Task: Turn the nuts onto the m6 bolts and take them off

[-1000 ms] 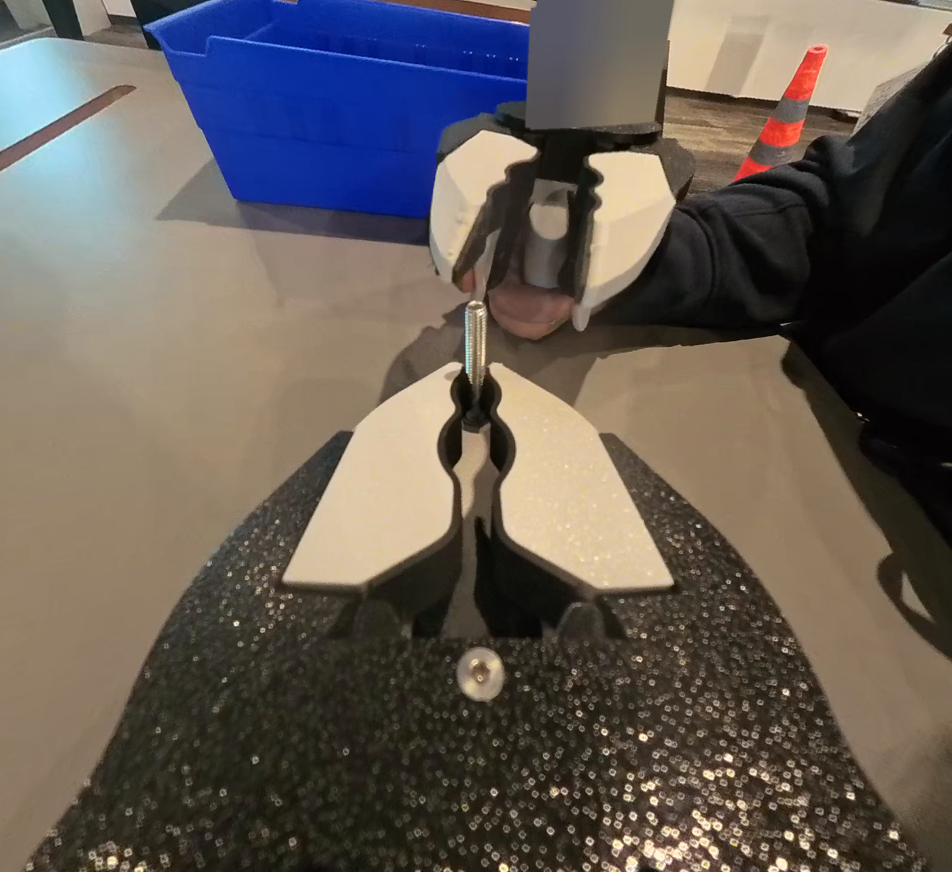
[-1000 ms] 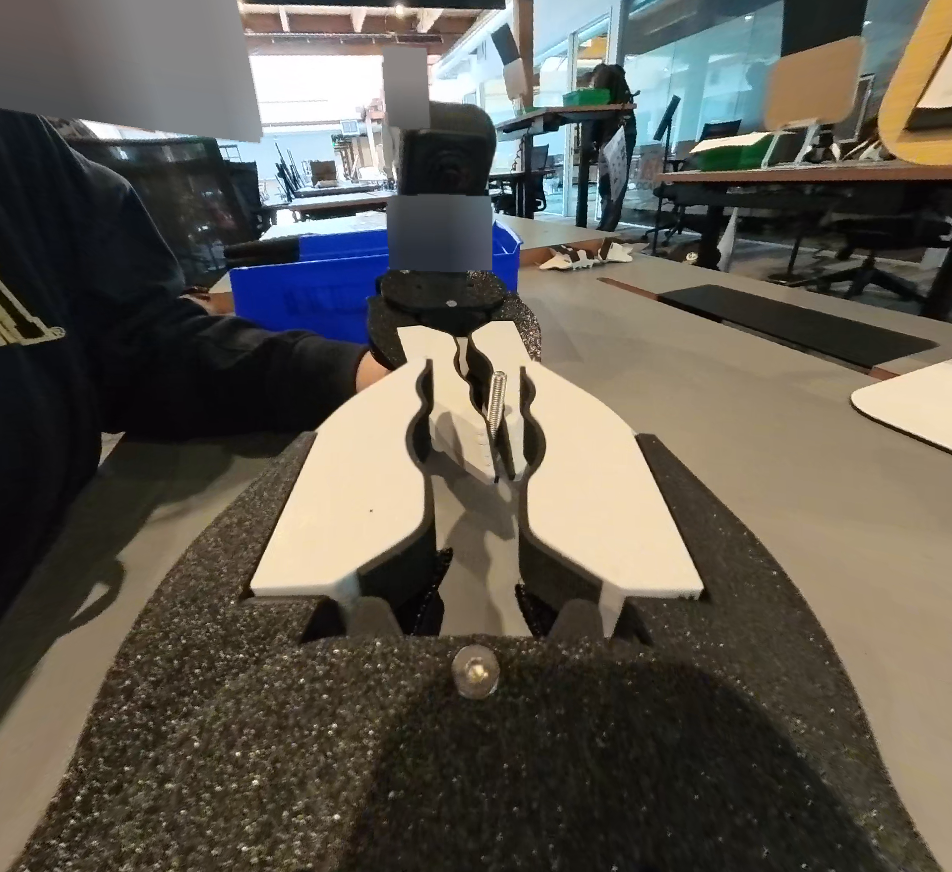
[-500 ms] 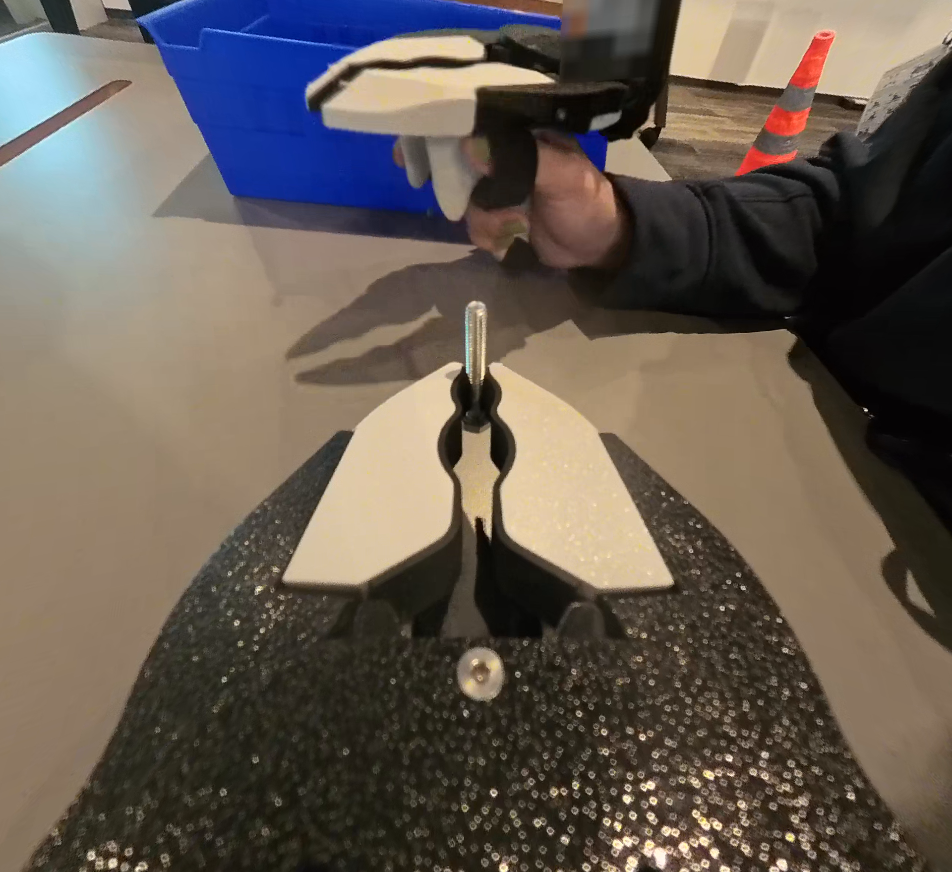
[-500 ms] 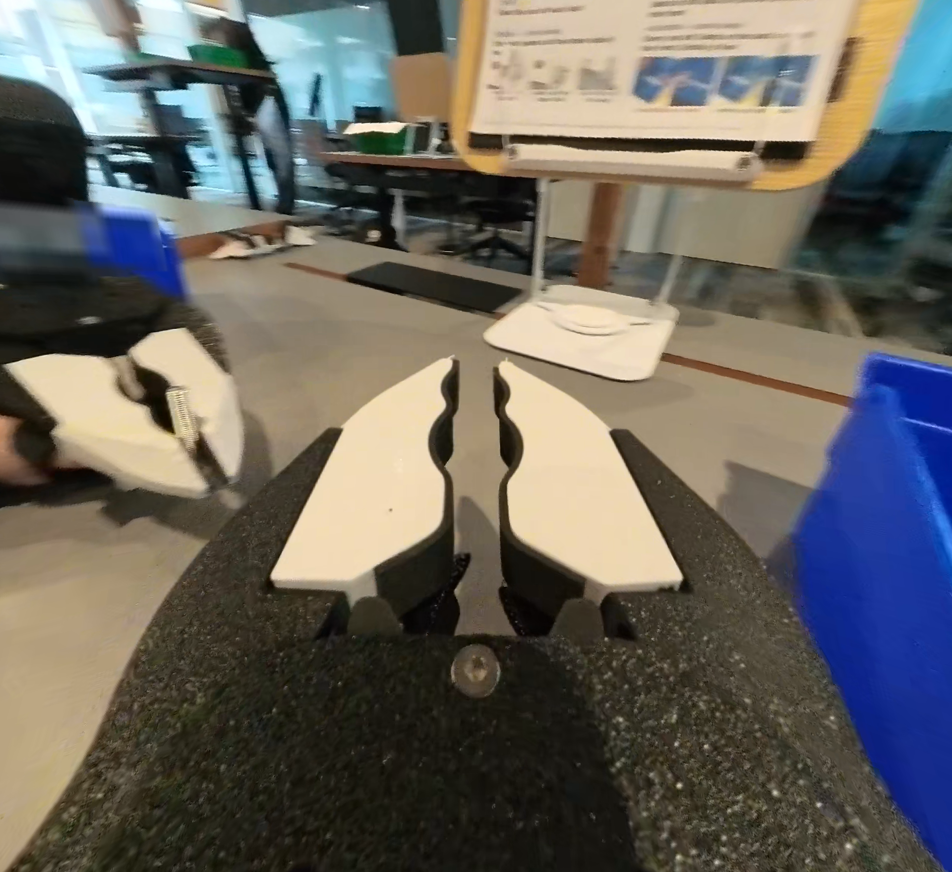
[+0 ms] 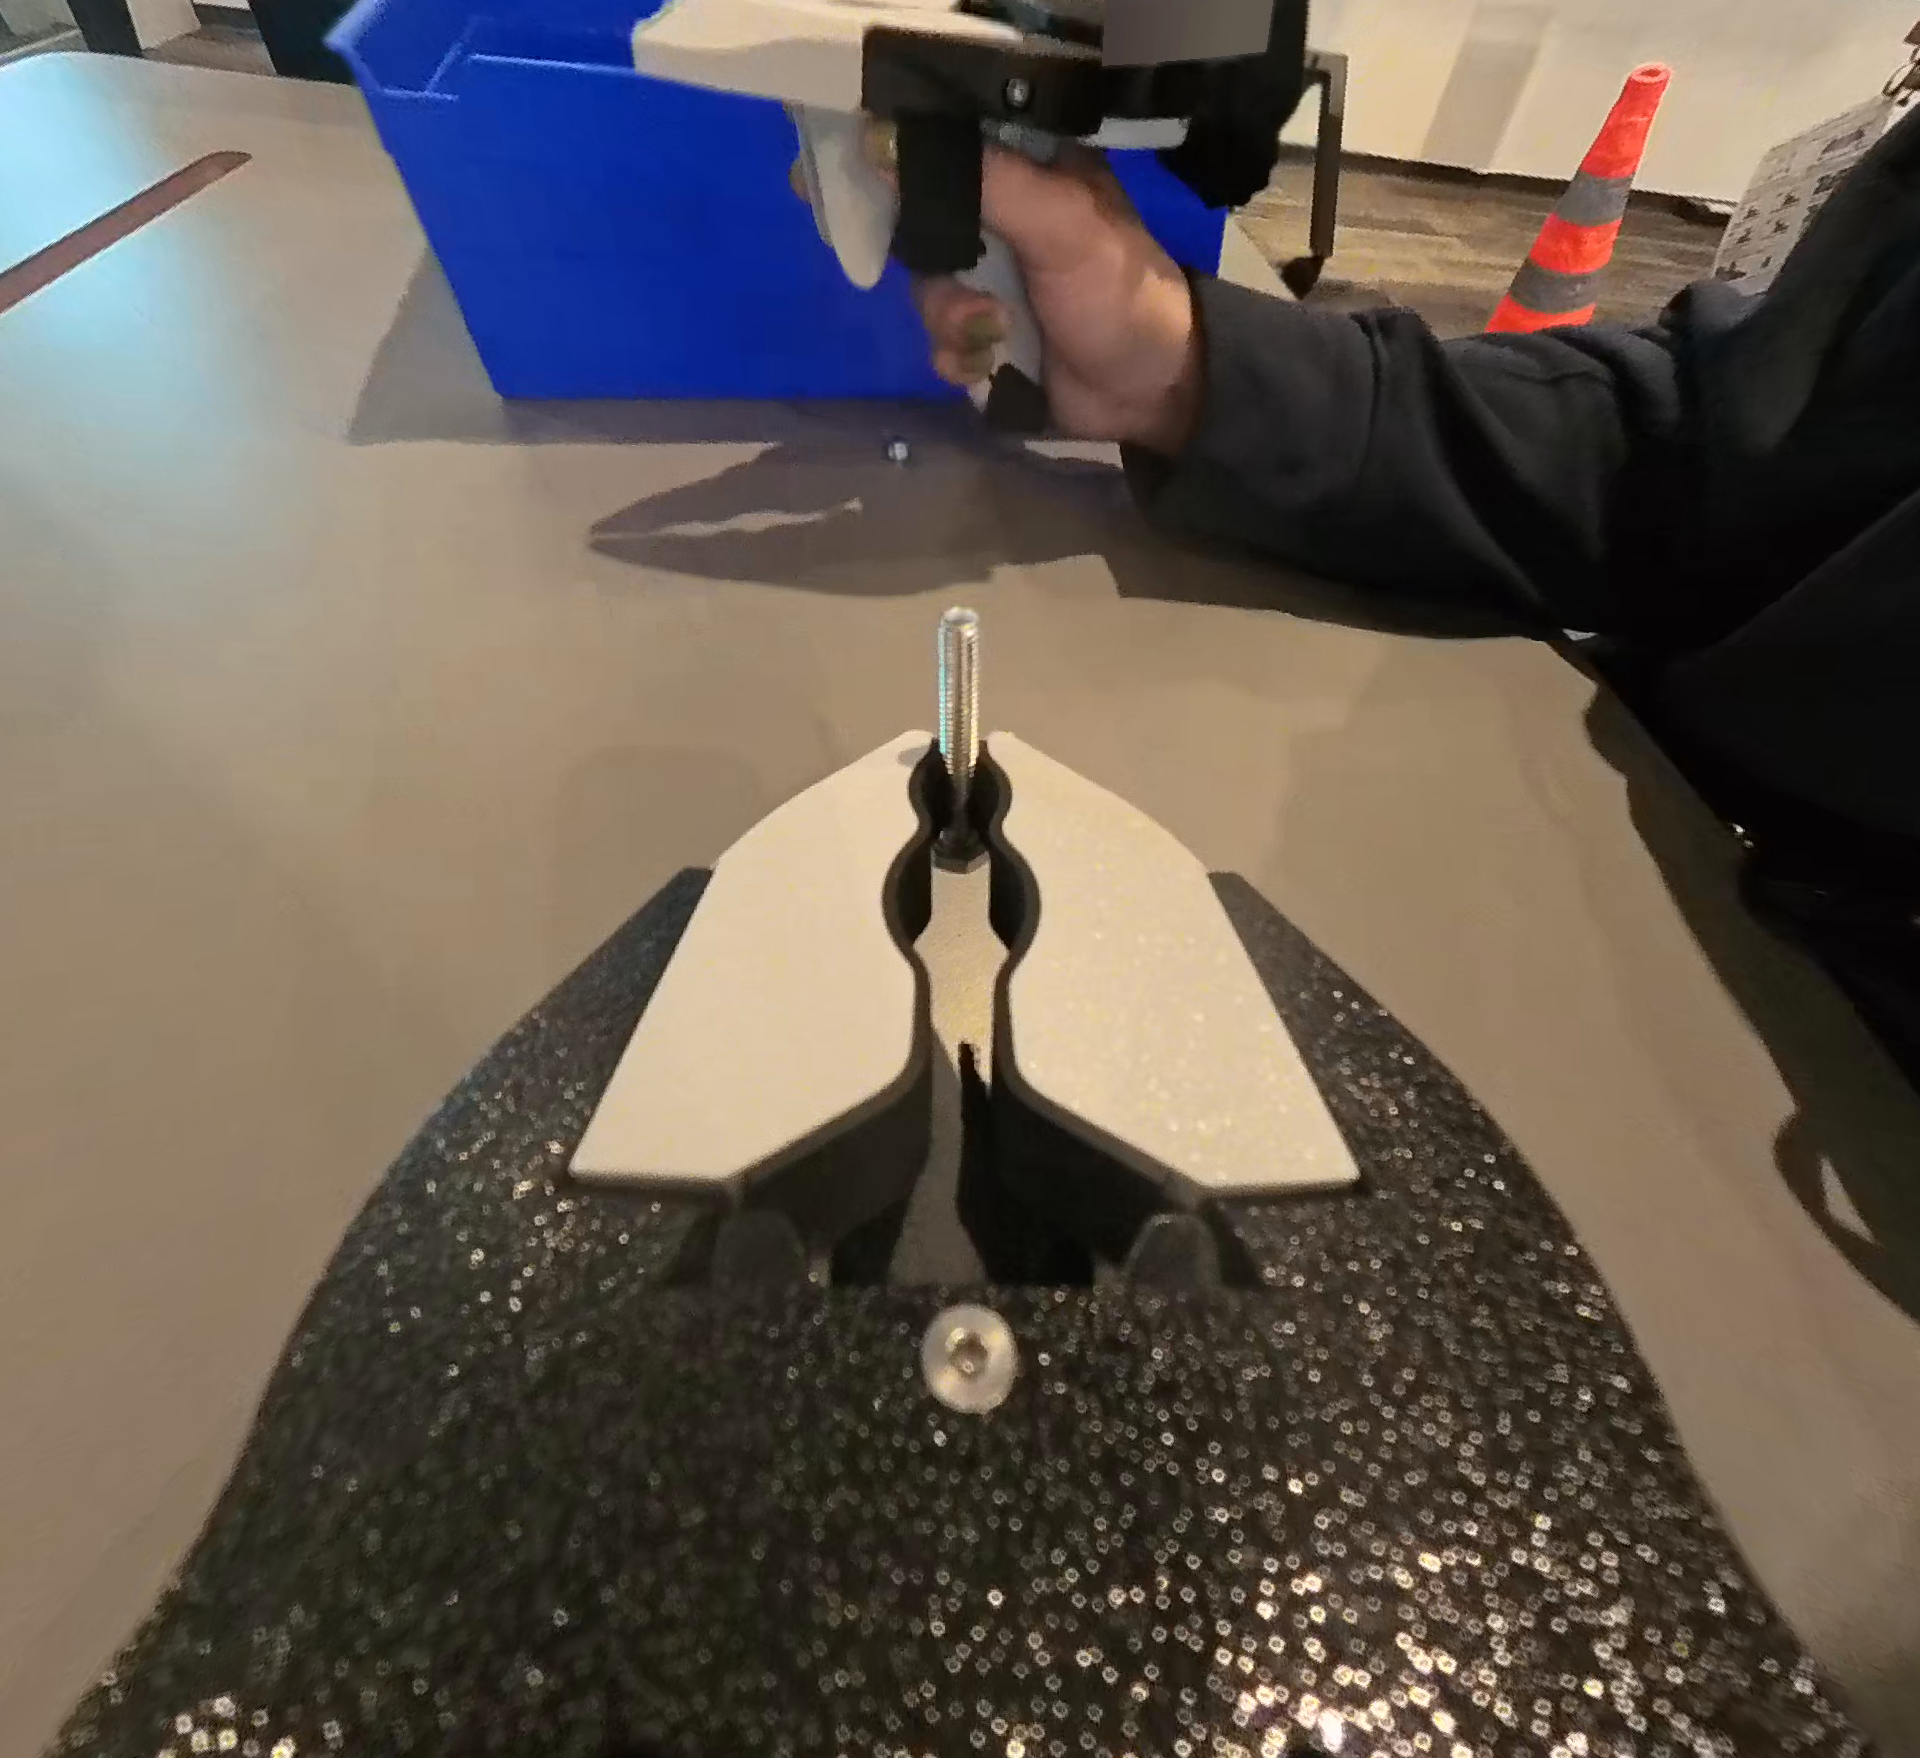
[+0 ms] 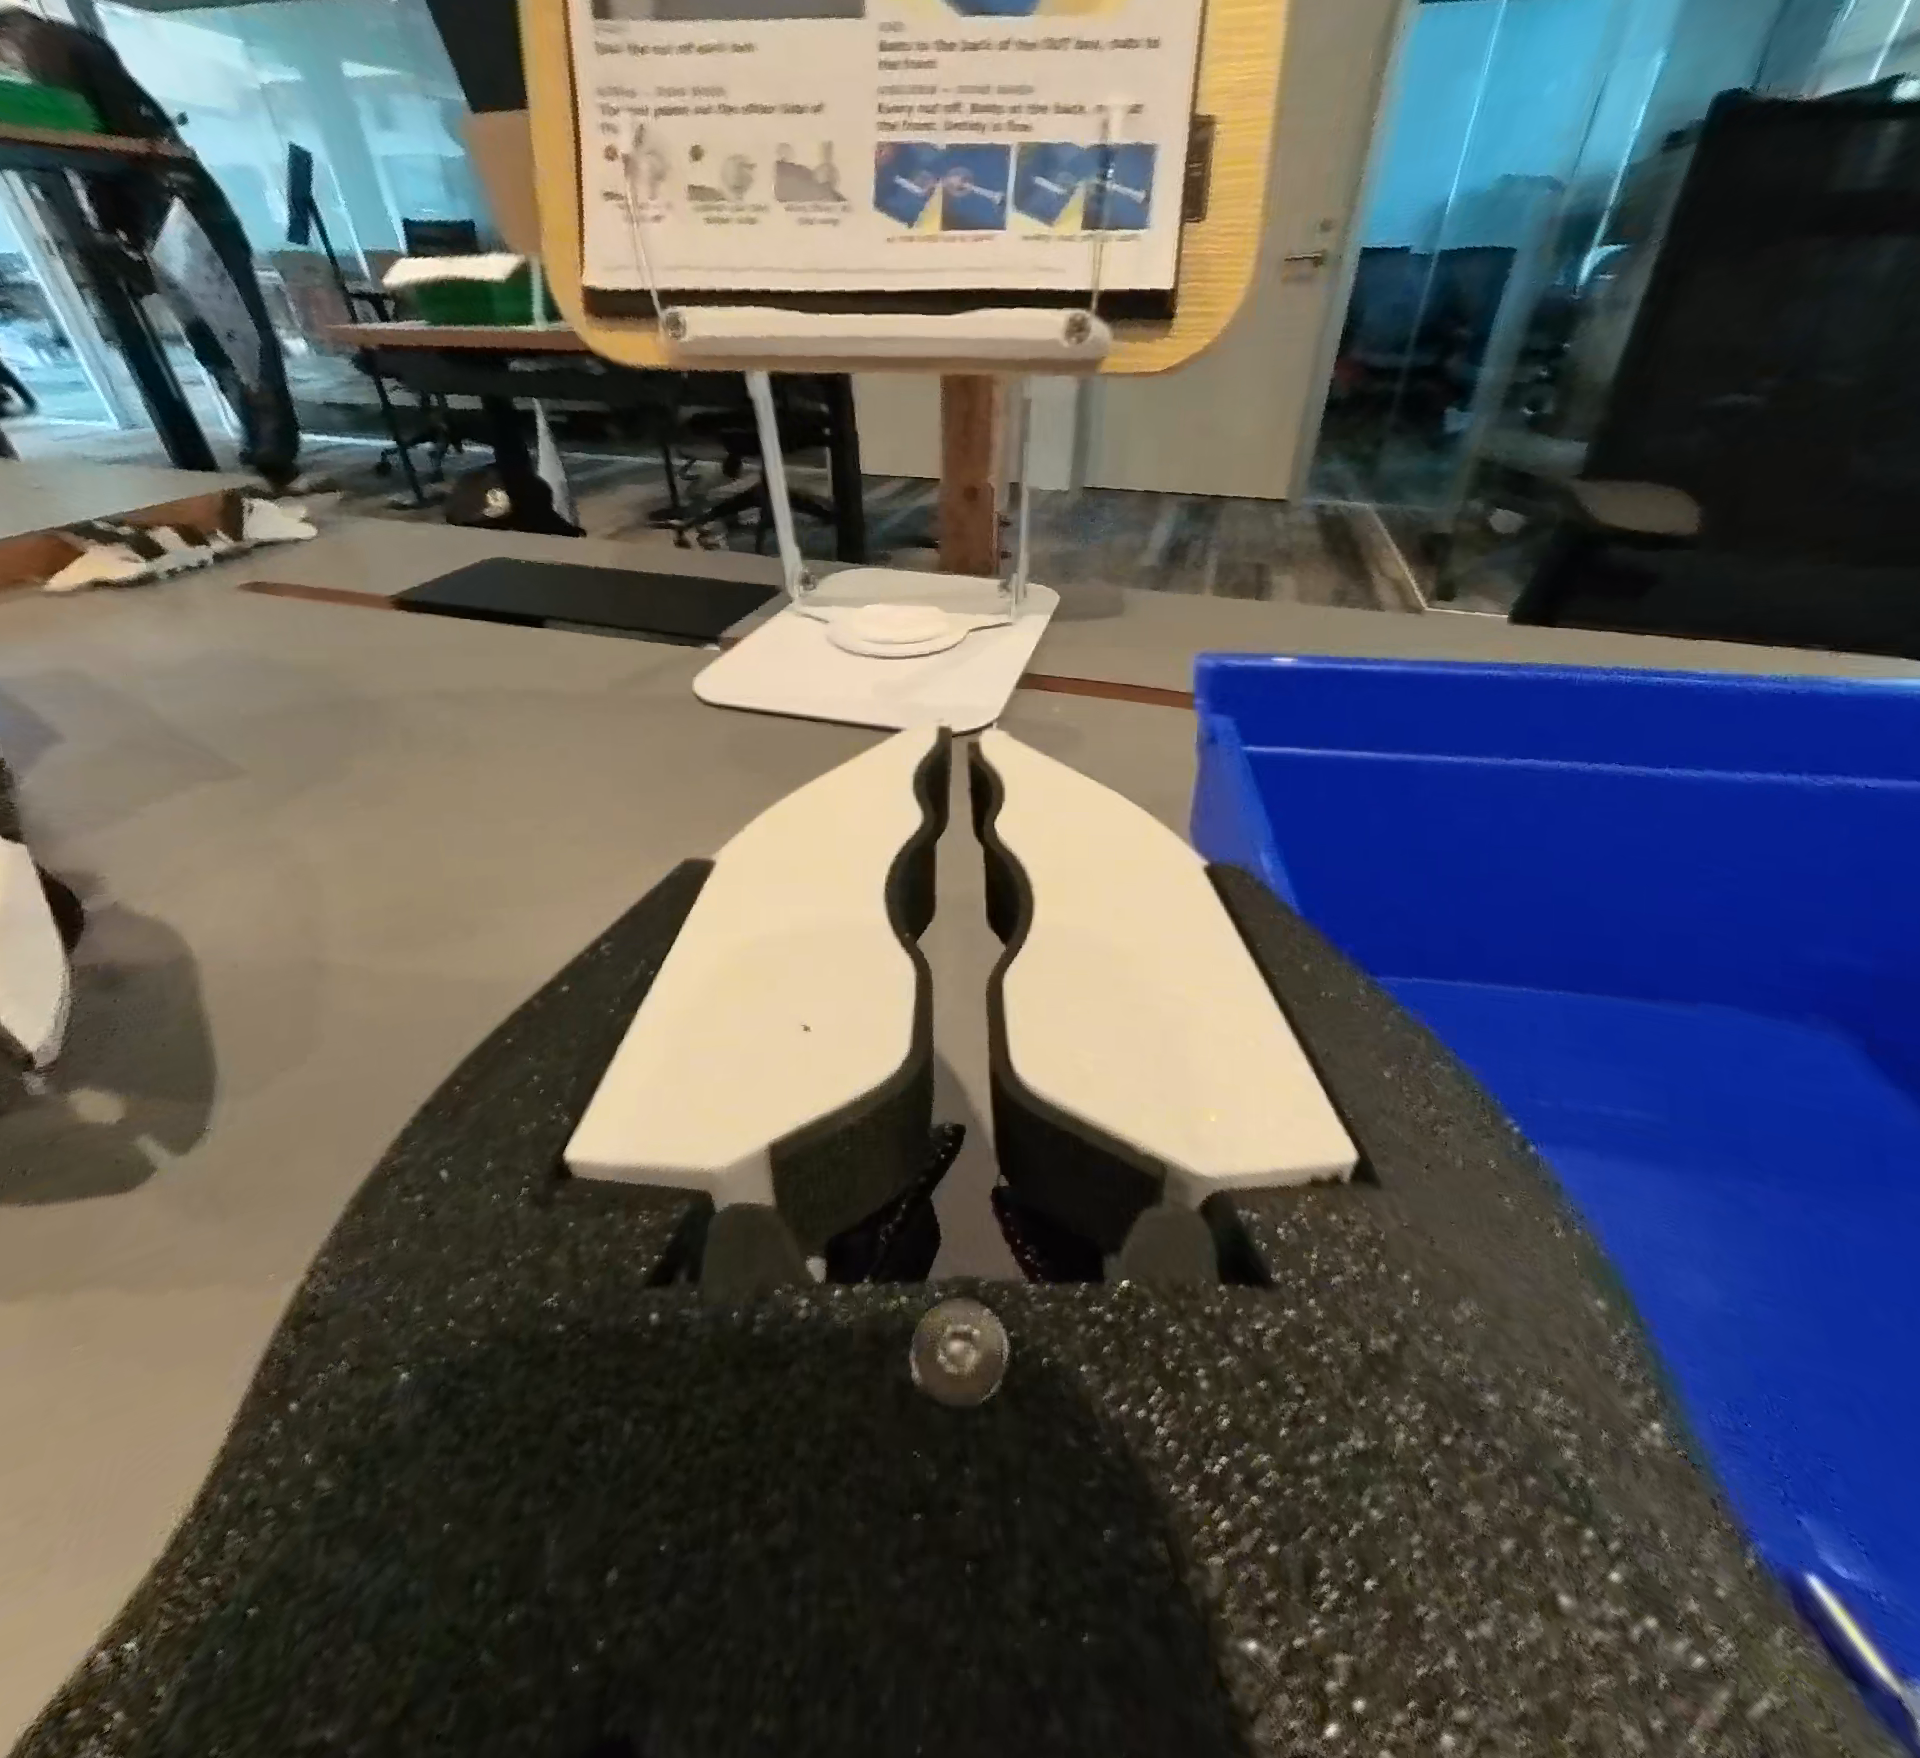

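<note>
My left hand-held gripper point(image 5: 958, 758) is clenched on the bolt point(image 5: 957, 700), pinching it low down near the head w/ the threaded end sticking straight up, over the near part of the grey surface point(image 5: 312, 721). No nut on the visible threads. Right hand-held gripper point(image 6: 954, 744) is nearly closed w/ just a thin gap, nothing in it afaict; it's lifted off the surface right next to the blue bin point(image 6: 1558, 877). There's a tiny metal bit point(image 5: 896, 451), prob a nut, on the surface just in front of the bin point(image 5: 644, 233), under the right one's hand point(image 5: 1091, 306). Sign stand point(image 6: 883, 659) at the far edge.
</note>
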Available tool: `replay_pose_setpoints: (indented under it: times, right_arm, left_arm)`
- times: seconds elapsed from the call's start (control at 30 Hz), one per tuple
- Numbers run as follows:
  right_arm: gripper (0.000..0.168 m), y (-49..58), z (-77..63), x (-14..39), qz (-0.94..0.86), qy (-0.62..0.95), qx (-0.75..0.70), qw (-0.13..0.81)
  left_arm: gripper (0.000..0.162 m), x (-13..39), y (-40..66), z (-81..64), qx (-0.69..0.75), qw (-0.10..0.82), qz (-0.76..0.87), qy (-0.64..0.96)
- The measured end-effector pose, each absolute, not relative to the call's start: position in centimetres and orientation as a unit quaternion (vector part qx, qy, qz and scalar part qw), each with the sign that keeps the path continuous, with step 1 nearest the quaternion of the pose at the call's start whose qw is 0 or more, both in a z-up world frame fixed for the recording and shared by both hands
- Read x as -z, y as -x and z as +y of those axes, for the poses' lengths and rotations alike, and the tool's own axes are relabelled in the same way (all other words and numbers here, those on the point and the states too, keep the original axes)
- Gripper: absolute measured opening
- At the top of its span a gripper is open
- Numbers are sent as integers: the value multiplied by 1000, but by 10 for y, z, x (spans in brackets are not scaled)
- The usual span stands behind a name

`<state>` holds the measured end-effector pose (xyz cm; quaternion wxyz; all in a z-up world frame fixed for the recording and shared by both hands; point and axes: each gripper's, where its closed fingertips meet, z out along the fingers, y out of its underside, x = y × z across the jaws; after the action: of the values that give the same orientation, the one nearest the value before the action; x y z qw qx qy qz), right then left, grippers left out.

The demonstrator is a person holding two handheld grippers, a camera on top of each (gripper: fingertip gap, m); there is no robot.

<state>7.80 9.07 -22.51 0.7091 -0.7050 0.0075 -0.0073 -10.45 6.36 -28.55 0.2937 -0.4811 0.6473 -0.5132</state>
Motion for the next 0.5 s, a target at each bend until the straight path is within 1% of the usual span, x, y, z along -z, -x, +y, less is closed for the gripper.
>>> replay_pose_setpoints:
  times: [0.03, 0.17, 0.23, 0.3, 0.37, 0.43, 0.5]
  right_arm:
    - [4, -81, 89, 224, 14, 703, -5, 711]
    - [6, -83, 79, 218, 32, 709, -39, 703]
    - [9, -87, 69, 226, 66, 739, -22, 670]
    - [13, -85, 55, 251, 99, 793, -4, 600]
    - [15, -76, 40, 284, 98, 853, 8, 512]
    - [23, -77, 23, 314, 92, 898, 54, 427]
    - [23, -81, 14, 326, 82, 912, 100, 389]
  left_arm:
    - [5, 286, 104, 64, 513, 293, 647, 482]
    - [5, 286, 104, 64, 514, 291, 647, 482]
    - [5, 286, 104, 64, 515, 290, 647, 482]
    - [5, 286, 104, 64, 515, 289, 647, 482]
    - [5, 286, 104, 64, 516, 289, 647, 481]
    - [5, 286, 104, 63, 515, 289, 648, 481]
    - [5, 286, 104, 63, 513, 288, 650, 480]
